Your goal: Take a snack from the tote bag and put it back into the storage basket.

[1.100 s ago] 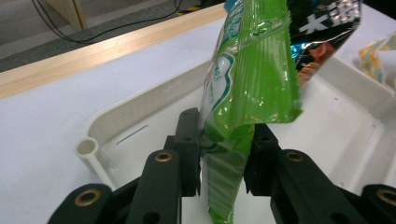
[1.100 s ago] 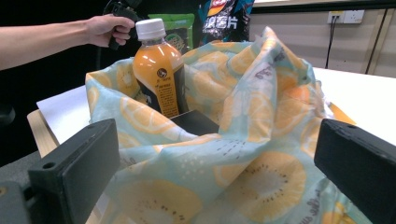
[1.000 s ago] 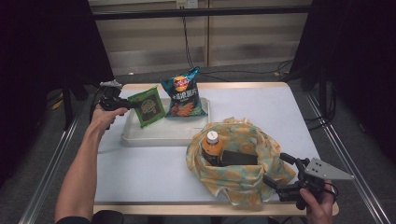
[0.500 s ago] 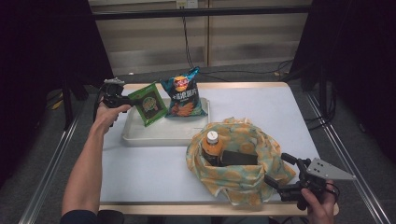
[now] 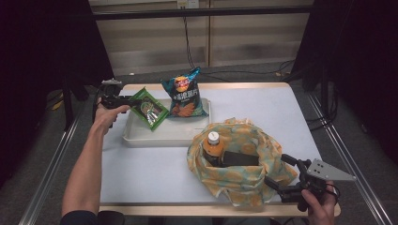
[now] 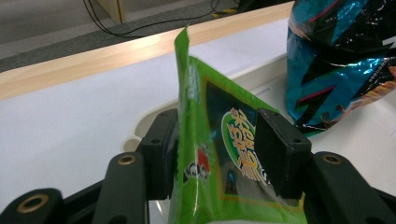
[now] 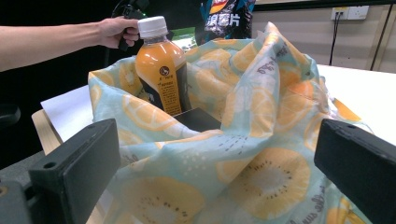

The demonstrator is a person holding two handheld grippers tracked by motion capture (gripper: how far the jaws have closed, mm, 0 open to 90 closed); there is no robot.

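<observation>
My left gripper (image 5: pixel 133 101) (image 6: pixel 217 149) is shut on a green snack bag (image 5: pixel 149 109) (image 6: pixel 210 140), which stands on edge over the left end of the white tray (image 5: pixel 164 138). A blue chip bag (image 5: pixel 184 93) (image 6: pixel 341 60) stands in the tray to its right. A fruit-print cloth bag (image 5: pixel 244 180) (image 7: pixel 261 116) sits at the front right, holding an orange juice bottle (image 5: pixel 213 145) (image 7: pixel 161 70) and a black box (image 5: pixel 239 158). My right gripper (image 5: pixel 277 169) (image 7: pixel 215 172) is open at the cloth bag's near corner, gripping nothing.
The tray sits at the back left of the white table (image 5: pixel 141 173), whose wooden edge (image 5: pixel 187 210) runs along the front. Metal rails flank both sides. Cables lie on the floor behind the table.
My left gripper and the green snack bag have shifted slightly over the tray's left end. The right gripper has stayed in place.
</observation>
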